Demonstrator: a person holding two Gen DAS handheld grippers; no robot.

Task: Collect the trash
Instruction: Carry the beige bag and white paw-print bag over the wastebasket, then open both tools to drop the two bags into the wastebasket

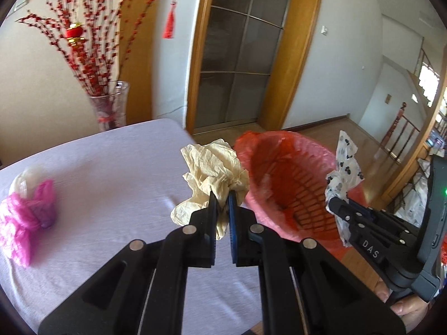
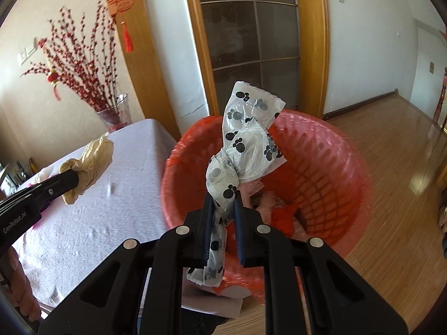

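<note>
We are carrying a paw-print plastic wrapper, clenched in our right gripper, above the frame-centre red mesh wastebasket, our left gripper gripping crumpled cream paper alongside.

Table, lilac cloth: pink bag, glass vase at far corner. Wood floor: red basket.

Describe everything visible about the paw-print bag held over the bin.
The paw-print plastic bag is thin, crinkled, translucent white film with black and grey paw prints. It is twisted into a rope at mid-length, where the right gripper has its jaws shut on it. The upper part fans upward, and a tail hangs below the jaws. It is held in the air in front of the red-lined laundry-style trash basket, beside the table; only the jaws touch it.
</note>
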